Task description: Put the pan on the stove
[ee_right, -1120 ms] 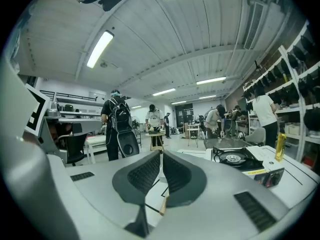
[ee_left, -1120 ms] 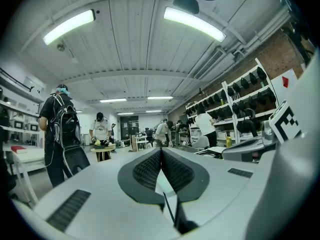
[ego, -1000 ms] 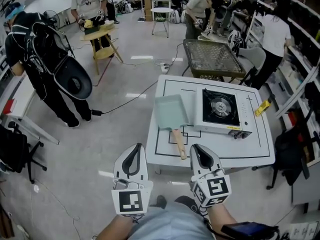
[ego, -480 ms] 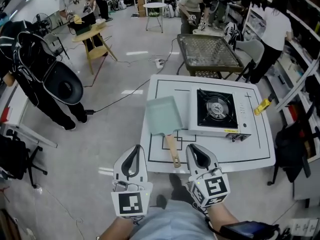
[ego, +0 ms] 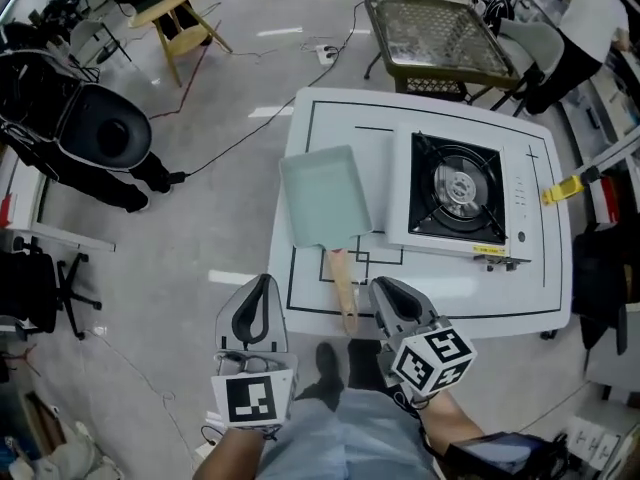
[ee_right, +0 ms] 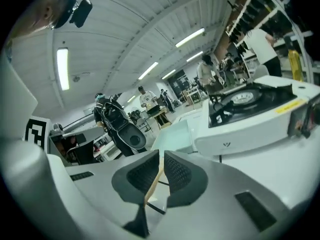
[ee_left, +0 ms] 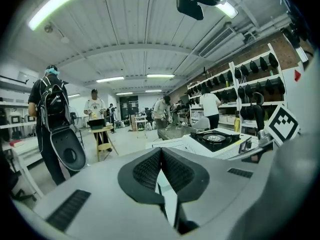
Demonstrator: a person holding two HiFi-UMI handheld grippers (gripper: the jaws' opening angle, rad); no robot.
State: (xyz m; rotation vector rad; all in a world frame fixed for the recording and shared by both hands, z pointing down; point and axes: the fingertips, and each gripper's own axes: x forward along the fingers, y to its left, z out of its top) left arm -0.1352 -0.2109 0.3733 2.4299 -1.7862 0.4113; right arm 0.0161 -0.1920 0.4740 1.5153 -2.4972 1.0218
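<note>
Approach stage: right hand-held gripper (ee_right: 161, 154), clenched empty like the left hand-held gripper (ee_left: 160, 149), must open around the pale-green square pan (ego: 322, 196) by its wooden handle (ego: 342, 288).

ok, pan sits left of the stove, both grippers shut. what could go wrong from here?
1. The right gripper is shut, close to the end of the wooden handle; unless it opens first, it may shove the pan instead of gripping it.
2. Held by the handle end alone, the pan may droop or twist.
3. The pan lies close beside the stove, which stands higher; a low lift could knock it.
</note>
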